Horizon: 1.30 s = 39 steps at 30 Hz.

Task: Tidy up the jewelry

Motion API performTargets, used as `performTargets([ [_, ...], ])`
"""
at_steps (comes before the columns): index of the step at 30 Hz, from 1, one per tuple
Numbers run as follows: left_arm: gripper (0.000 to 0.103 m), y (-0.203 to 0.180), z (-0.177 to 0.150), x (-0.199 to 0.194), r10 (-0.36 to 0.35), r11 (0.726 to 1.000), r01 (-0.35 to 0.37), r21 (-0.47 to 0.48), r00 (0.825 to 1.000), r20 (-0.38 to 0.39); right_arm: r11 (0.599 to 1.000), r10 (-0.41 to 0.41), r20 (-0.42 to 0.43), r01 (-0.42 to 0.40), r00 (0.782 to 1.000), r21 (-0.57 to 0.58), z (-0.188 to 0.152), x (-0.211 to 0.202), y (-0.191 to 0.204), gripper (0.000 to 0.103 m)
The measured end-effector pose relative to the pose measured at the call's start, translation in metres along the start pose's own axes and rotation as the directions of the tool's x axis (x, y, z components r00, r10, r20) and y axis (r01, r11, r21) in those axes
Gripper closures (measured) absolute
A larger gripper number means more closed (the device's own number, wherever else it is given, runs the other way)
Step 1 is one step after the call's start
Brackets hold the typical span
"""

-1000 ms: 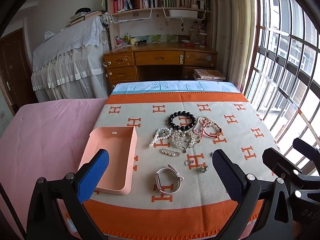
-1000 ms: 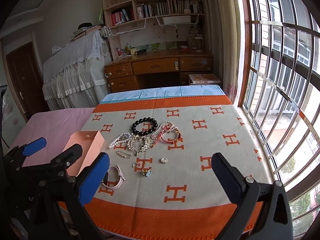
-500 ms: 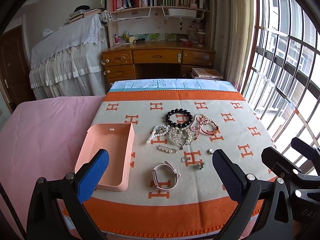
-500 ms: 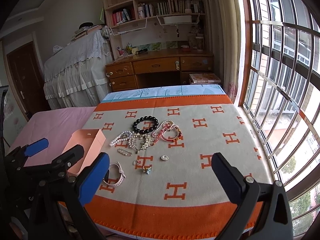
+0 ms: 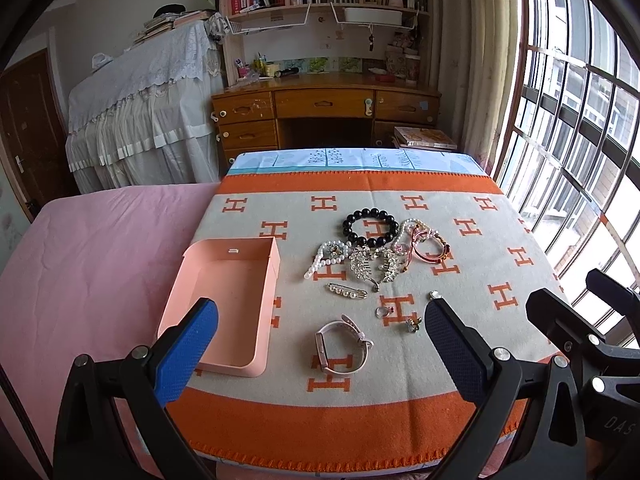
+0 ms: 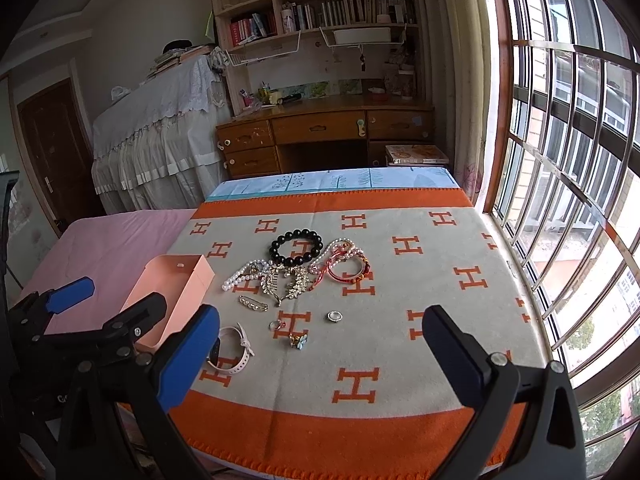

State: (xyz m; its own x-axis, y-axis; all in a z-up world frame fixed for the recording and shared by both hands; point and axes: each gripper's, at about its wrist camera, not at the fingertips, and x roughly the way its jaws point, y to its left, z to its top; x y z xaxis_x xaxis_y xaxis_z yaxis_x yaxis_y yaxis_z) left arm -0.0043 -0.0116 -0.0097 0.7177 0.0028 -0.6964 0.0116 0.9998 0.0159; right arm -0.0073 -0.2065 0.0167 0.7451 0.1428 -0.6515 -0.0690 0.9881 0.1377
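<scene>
An open pink box (image 5: 224, 300) (image 6: 176, 292) lies on the left of an orange and grey blanket (image 5: 500, 240). Jewelry lies to its right: a black bead bracelet (image 5: 370, 226) (image 6: 296, 247), a pearl strand (image 5: 326, 258), silver hair combs (image 5: 374, 264) (image 6: 286, 280), red cord bracelets (image 5: 428, 246) (image 6: 346, 266), a pearl pin (image 5: 347, 291), small rings (image 5: 384, 311) (image 6: 335, 315) and a white watch (image 5: 342, 348) (image 6: 232, 354). My left gripper (image 5: 320, 352) is open and empty above the near edge. My right gripper (image 6: 320, 360) is open and empty, to the right of the left one.
A pink sheet (image 5: 92, 264) covers the surface left of the blanket. A wooden desk (image 5: 324, 116) with bookshelves stands behind, a cloth-covered piano (image 5: 144, 108) at the back left. A barred window (image 6: 568, 160) runs along the right.
Both grippers have drawn back and risen a little, so the blanket and jewelry sit farther away in view. Nothing on the blanket has moved.
</scene>
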Motion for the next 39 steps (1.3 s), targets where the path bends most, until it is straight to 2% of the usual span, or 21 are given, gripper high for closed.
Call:
performTargets([
  [20,0.001,0.0,-0.004,-0.01,-0.005,1.0,0.005,0.005,1.0,0.013,1.0,0.028,0.028,-0.028,0.999,-0.009,-0.002,-0.009,0.005,0.004],
  [27,0.001,0.0,0.002,0.002,-0.033,0.999,0.034,0.018,0.999,-0.023,0.999,0.036,0.002,-0.035,0.999,-0.014,-0.001,-0.003,0.005,0.01],
  [32,0.001,-0.004,0.018,0.011,-0.055,0.995,0.059,0.077,0.997,-0.05,0.998,0.053,-0.022,-0.054,0.998,-0.037,0.008,0.006,0.005,0.018],
  [37,0.001,-0.004,0.054,0.024,-0.144,0.983,0.155,0.095,0.983,-0.113,0.993,0.107,-0.093,-0.112,0.99,-0.048,0.03,0.018,-0.001,0.028],
  [39,0.001,-0.003,0.073,0.028,-0.154,0.981,0.166,0.1,0.981,-0.114,0.991,0.12,-0.107,-0.125,0.987,-0.044,0.045,0.023,-0.006,0.032],
])
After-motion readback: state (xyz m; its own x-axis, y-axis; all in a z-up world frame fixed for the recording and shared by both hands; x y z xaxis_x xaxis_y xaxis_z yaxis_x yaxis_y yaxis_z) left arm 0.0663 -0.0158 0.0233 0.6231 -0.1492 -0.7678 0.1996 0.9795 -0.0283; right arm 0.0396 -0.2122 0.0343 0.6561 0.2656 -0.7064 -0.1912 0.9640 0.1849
